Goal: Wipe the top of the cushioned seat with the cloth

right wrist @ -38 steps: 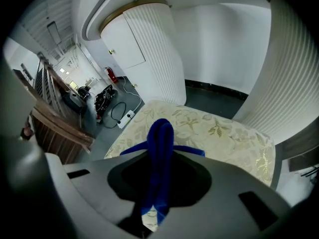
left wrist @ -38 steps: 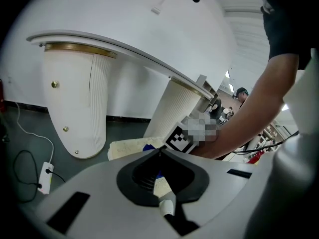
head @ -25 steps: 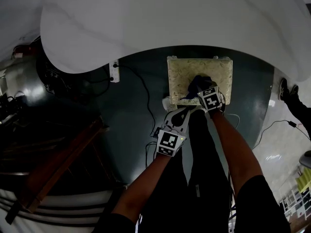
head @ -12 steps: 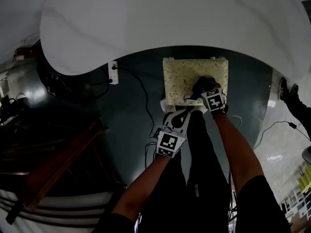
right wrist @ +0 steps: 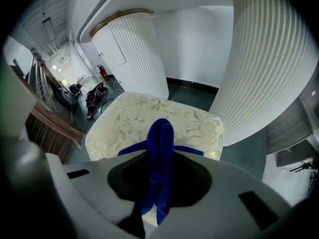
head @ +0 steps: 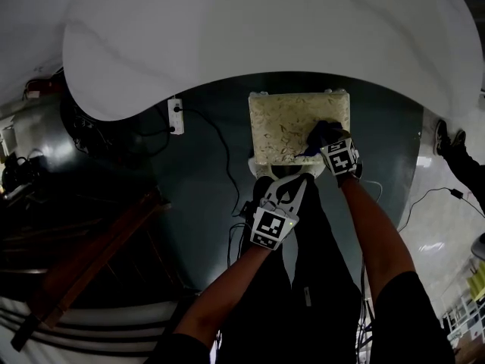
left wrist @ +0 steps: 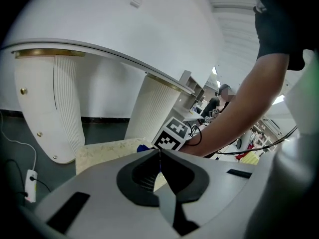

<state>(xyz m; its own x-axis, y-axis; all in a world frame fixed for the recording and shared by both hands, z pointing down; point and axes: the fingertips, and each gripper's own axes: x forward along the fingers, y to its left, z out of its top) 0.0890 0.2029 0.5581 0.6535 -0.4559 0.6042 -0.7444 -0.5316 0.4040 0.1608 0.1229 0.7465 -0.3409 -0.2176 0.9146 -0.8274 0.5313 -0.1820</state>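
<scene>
Right tool [right wrist: 158,190]: clenched on the blue cloth [right wrist: 160,141], a fold of which stands up between the jaws.
Cloth: on the cushioned seat [head: 284,127], at its near right corner, directly under the right tool.
Left tool [left wrist: 159,159]: jaws pressed together with nothing between them, just off the seat's near edge, apart from the cloth.
Around: ribbed white pedestals [right wrist: 271,68] stand close beside and behind the seat, and a white table top [head: 265,36] overhangs its far edge. A power strip [head: 176,114] lies on the dark floor [head: 204,188] to the left.

left gripper [left wrist: 159,153] jaws closed tip to tip, cream floral cushioned seat [left wrist: 107,151] just beyond, blue cloth [left wrist: 144,148] scrap on it, right gripper's marker cube [left wrist: 174,132], person's forearm [left wrist: 239,113], white ribbed pedestals [left wrist: 154,106] behind
</scene>
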